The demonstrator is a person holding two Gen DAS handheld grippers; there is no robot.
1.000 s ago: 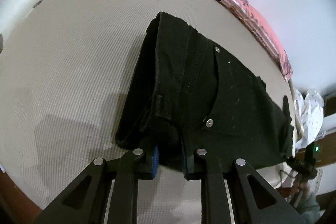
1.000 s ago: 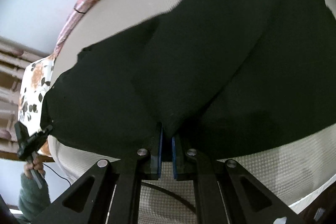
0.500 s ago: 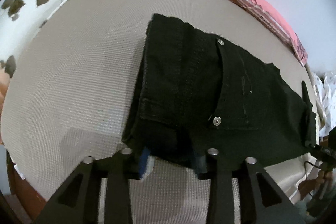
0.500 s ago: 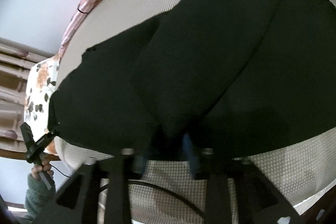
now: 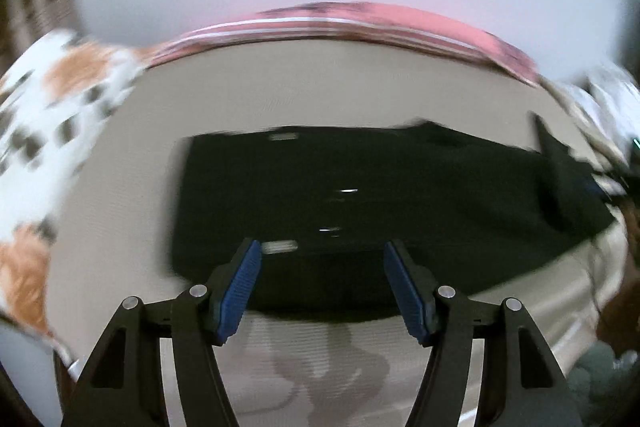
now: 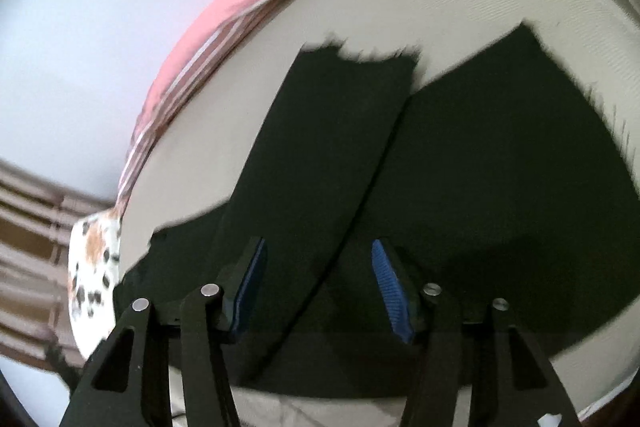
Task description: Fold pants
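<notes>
A: Judging by the spread jaws, have the pants [image 5: 360,203] been let go?

B: Yes. A second ago cloth was pinched by both; now the left gripper [image 5: 322,259] and right gripper [image 6: 318,259] are released, nothing held.

A: And the pants?

B: Laid folded on the bed [image 5: 320,79]. One fold is taken as done.

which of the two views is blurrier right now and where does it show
Left wrist view: heavy sideways motion smear on the black pants and floral pillow; the left hand-held gripper stays sharp. Right wrist view: milder blur, mostly at the pants' jagged far hems.
</notes>
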